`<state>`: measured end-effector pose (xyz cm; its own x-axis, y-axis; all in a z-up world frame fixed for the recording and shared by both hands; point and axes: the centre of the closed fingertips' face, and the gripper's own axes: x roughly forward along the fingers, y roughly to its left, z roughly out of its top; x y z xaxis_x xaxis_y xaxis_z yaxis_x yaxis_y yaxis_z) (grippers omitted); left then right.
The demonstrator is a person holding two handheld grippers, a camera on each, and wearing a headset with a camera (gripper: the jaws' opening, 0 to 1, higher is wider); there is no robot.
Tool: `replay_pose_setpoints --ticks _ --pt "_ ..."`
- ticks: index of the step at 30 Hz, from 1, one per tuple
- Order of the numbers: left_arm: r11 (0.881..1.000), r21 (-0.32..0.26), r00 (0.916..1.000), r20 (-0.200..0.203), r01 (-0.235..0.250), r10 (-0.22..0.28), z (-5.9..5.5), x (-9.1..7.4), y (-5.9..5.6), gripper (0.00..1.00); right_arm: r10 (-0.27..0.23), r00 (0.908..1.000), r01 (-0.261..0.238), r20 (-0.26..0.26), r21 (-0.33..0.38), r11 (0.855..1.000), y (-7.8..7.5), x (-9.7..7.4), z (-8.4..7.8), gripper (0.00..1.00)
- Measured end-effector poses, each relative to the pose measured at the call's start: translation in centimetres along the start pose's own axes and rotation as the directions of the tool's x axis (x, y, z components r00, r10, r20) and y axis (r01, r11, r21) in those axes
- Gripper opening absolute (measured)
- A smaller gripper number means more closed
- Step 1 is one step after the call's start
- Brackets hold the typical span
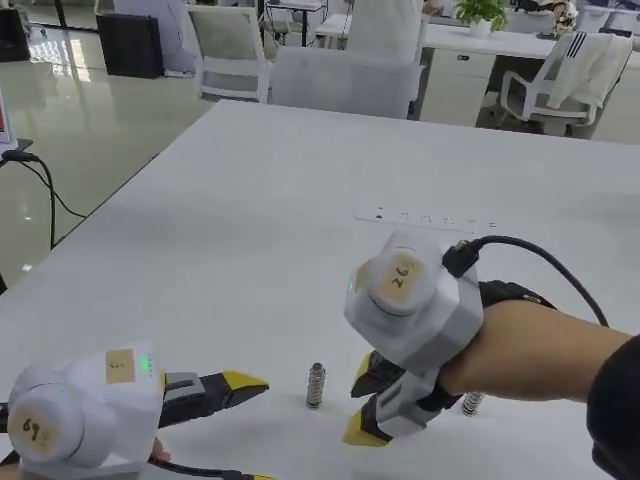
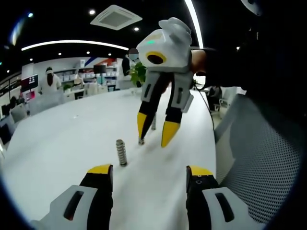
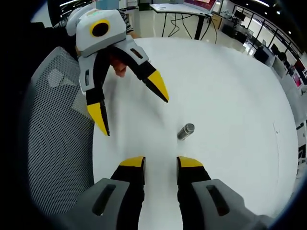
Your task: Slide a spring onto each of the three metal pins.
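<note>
While your left claw (image 2: 149, 170) and right claw (image 3: 161, 162) gape empty, spring (image 1: 316, 385) looks seated; fetch another off worktop (image 1: 300, 220).

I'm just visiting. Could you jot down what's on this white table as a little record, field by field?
Surface: white table
Left claw: open, holding nothing
Right claw: open, holding nothing
Upright spring: stands on the table between the two claws, touched by neither
Second spring: on the table just past the right claw, partly hidden
</note>
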<state>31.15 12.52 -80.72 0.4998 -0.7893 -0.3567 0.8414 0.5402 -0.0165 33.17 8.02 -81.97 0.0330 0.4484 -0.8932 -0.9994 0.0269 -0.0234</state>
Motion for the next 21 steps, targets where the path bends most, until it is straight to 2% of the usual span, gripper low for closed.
replay_pose_setpoints --ticks 11,21 --pt "1.000 -0.006 1.0000 -0.001 -0.004 0.004 0.2 -0.2 -0.1 0.59 -0.021 0.9987 0.018 0.048 0.061 0.998 1.0 -1.3 -1.3 0.24" --pt "1.000 -0.009 1.0000 0.001 -0.007 0.007 0.4 -0.4 -0.4 0.61 -0.054 0.9956 0.043 0.077 0.136 0.990 1.8 -2.3 -3.2 0.23"
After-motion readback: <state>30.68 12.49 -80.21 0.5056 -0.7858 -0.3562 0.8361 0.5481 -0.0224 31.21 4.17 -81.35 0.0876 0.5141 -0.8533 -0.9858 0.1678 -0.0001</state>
